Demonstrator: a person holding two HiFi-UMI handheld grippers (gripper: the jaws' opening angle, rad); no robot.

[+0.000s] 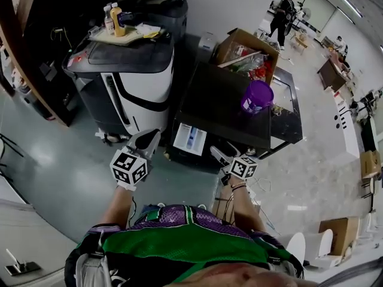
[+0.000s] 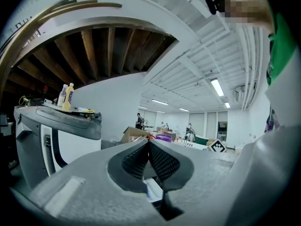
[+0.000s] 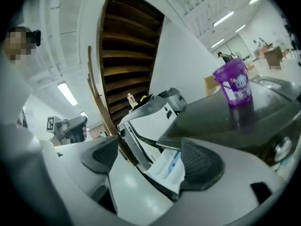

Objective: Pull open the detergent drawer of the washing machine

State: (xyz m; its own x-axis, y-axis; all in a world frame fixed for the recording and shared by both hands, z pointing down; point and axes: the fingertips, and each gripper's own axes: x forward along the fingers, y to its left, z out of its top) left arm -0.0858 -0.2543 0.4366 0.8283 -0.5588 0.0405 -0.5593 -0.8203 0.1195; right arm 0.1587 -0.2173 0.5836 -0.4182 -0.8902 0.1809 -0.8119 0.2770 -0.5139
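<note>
The black washing machine (image 1: 227, 109) stands in front of me, and its white detergent drawer (image 1: 190, 139) with a blue insert sticks out of the front at the left. My left gripper (image 1: 145, 143) hangs left of the drawer, its ribbed pads (image 2: 160, 161) pressed together on nothing. My right gripper (image 1: 220, 155) hovers just right of the drawer and apart from it, jaws open. In the right gripper view the drawer (image 3: 167, 167) shows between the two open pads, with the right gripper (image 3: 150, 157) a short way back from it.
A purple bucket (image 1: 257, 96) stands on the washing machine's top. A grey and white machine (image 1: 128, 76) with bottles (image 1: 114, 19) on it stands to the left. An open cardboard box (image 1: 246, 55) sits behind. A dark wooden stair (image 3: 127, 55) rises at the left.
</note>
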